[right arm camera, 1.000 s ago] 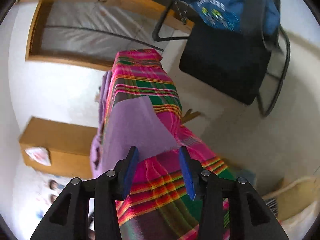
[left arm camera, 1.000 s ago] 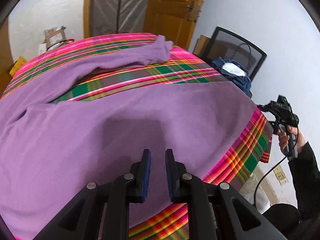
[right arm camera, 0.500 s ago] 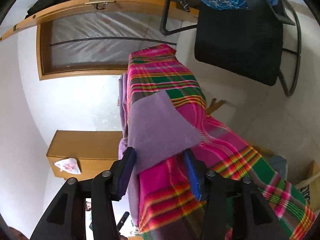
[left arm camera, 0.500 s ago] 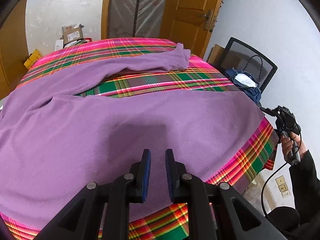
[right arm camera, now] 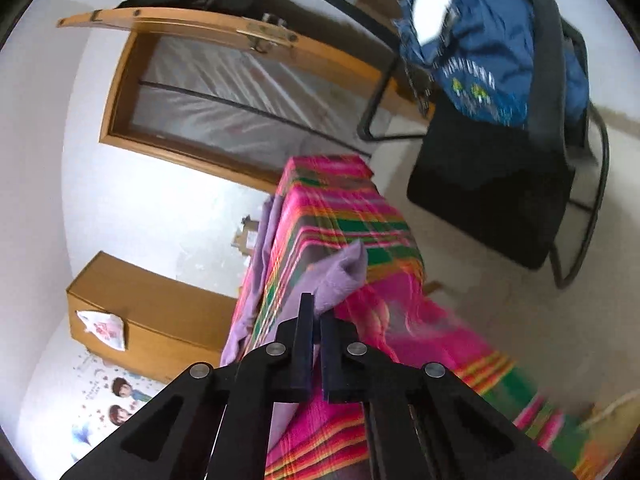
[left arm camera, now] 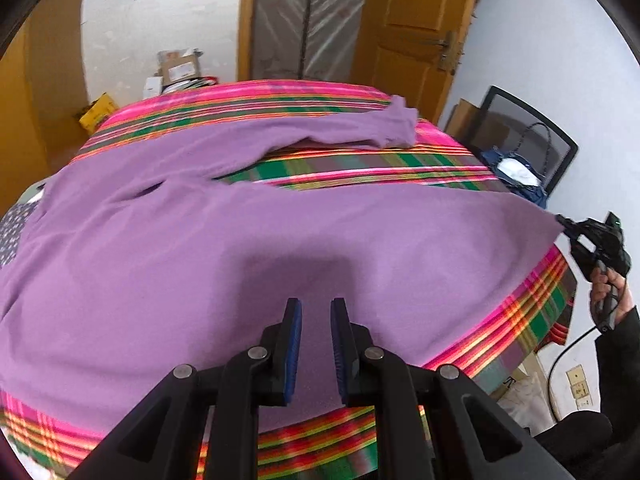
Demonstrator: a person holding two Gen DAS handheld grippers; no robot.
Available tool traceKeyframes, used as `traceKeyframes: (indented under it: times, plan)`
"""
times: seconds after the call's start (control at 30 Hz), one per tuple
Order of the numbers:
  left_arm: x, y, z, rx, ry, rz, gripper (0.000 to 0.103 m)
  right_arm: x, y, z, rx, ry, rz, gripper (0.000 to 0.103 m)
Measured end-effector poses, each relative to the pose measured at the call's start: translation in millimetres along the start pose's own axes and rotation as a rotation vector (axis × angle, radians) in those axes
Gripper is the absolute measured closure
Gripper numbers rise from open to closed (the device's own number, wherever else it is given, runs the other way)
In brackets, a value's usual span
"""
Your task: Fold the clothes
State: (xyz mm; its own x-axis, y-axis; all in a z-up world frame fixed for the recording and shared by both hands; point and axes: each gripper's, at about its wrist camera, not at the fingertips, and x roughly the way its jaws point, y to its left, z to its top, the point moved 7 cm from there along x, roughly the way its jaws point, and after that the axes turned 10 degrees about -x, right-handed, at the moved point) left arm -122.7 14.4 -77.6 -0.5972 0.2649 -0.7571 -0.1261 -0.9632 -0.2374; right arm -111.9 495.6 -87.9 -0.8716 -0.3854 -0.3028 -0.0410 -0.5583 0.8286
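Observation:
A purple long-sleeved garment (left arm camera: 280,240) lies spread over the plaid-covered table (left arm camera: 360,168), one sleeve (left arm camera: 360,128) stretched toward the far side. My left gripper (left arm camera: 316,308) hovers over the garment's near part, its jaws a narrow gap apart with nothing between them. At the table's right edge, my right gripper (left arm camera: 566,226) is shut on the garment's corner and holds it slightly off the cloth. In the right wrist view that purple corner (right arm camera: 344,276) bunches out from between the shut jaws of the right gripper (right arm camera: 316,308).
A person's hand (left arm camera: 608,284) holds the right gripper beside the table. A black chair (right arm camera: 500,200) with a blue bag (left arm camera: 516,168) stands to the right. A wooden door (left arm camera: 408,32) and cardboard boxes (left arm camera: 180,68) are behind the table; a wooden cabinet (right arm camera: 148,316) is beyond.
My right gripper has shut on the garment's corner, which lay between its open jaws before, and lifted it. The left gripper has drawn back, so more of the table shows.

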Motion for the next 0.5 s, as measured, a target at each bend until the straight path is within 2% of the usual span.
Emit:
traceKeyframes:
  times: [0.23,0.33,0.43,0.5]
  plan:
    - [-8,37,-11,-0.072,0.0,0.047,0.089,-3,-4,3,-0.03,-0.003,-0.056,0.101]
    - [-1,41,-19,-0.074,0.041,0.039,0.089,0,-23,-2,0.006,0.028,-0.126,0.1]
    - [3,32,-26,-0.038,0.061,0.023,0.089,-3,-33,-3,0.021,0.025,-0.179,0.093]
    - [3,22,-29,-0.015,0.074,-0.017,0.089,-10,-36,0,0.002,0.008,-0.245,0.087]
